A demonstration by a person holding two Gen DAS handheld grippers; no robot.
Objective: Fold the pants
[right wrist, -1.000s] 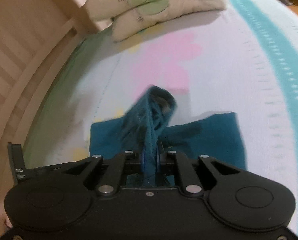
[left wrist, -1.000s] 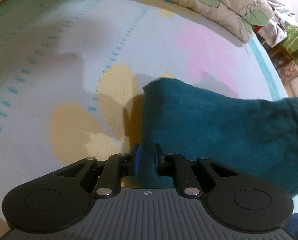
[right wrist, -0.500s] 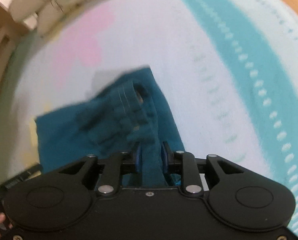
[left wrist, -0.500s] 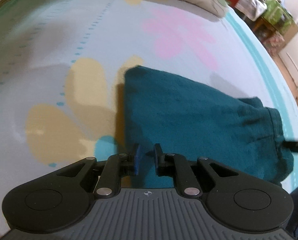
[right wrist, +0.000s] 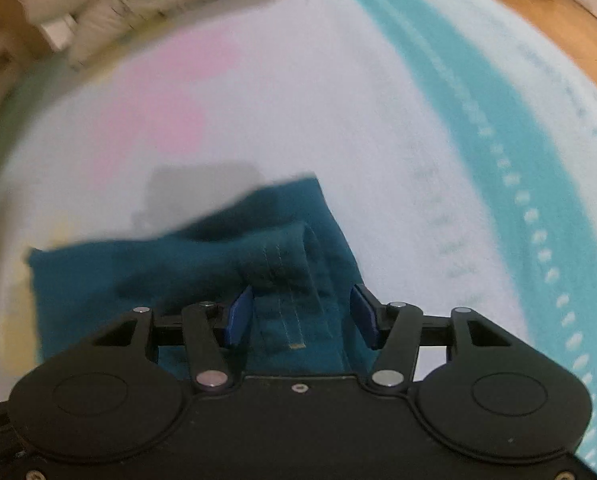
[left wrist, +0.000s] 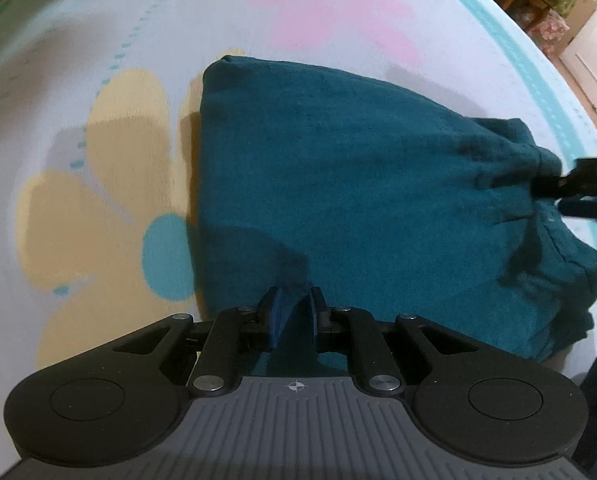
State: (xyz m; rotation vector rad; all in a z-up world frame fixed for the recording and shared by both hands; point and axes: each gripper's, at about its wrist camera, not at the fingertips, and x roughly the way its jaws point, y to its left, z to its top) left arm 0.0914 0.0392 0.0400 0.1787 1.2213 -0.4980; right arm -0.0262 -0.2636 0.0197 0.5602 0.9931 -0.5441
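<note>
**Teal pants lie folded on a flowered bedspread**

A soft, pale bedspread [left wrist: 78,80] printed with yellow and pink flowers and a turquoise border spreads across both views. On it rest the pants [left wrist: 358,184], a thick, nubbly teal knit folded into a rough rectangle, the stitched waistband bunched at its right end. The left gripper [left wrist: 292,308] pinches a near fold of the fabric. The right gripper [right wrist: 302,312] is opening, its blue pads clear of the waistband between them.
</note>
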